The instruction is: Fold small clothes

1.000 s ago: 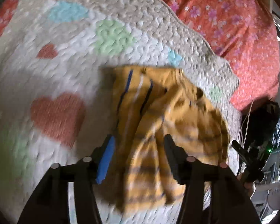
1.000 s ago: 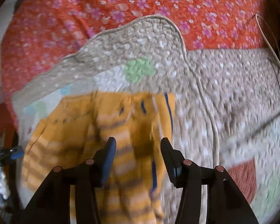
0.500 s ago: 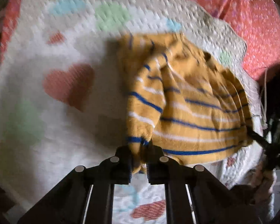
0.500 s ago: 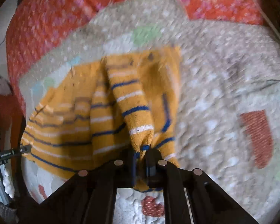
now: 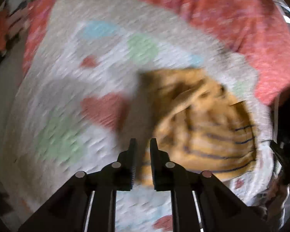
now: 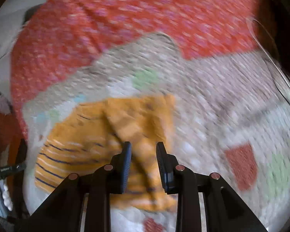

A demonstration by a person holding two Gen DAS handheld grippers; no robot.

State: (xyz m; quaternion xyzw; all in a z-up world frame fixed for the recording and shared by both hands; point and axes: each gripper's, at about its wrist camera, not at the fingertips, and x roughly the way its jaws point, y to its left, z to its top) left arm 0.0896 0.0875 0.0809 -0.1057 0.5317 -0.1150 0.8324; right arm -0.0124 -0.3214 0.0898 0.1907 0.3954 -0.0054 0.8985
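A mustard-yellow small garment with thin blue stripes point(image 5: 203, 127) lies bunched and folded over on a pale quilt point(image 5: 67, 96); both views are blurred. My left gripper point(image 5: 143, 142) hangs just off the garment's near left edge. Its jaws are opening, with a narrow gap and no cloth pinched between the pads. In the right wrist view the same garment point(image 6: 98, 135) lies under and behind my right gripper point(image 6: 143, 146). Its jaws are also opening, and the cloth shows through the gap below them, not clamped.
The quilt point(image 6: 222, 100) carries pastel hearts and patches and lies on a red floral bedsheet point(image 6: 125, 23). A thin white cable point(image 6: 268, 54) runs along the right side. The bed's edge and dark clutter point(image 5: 286, 154) sit at the far right of the left wrist view.
Half a second ago both grippers were shut on the garment's folded edge. Now both jaws have parted, the cloth has dropped onto the quilt, and both hands have pulled back and up.
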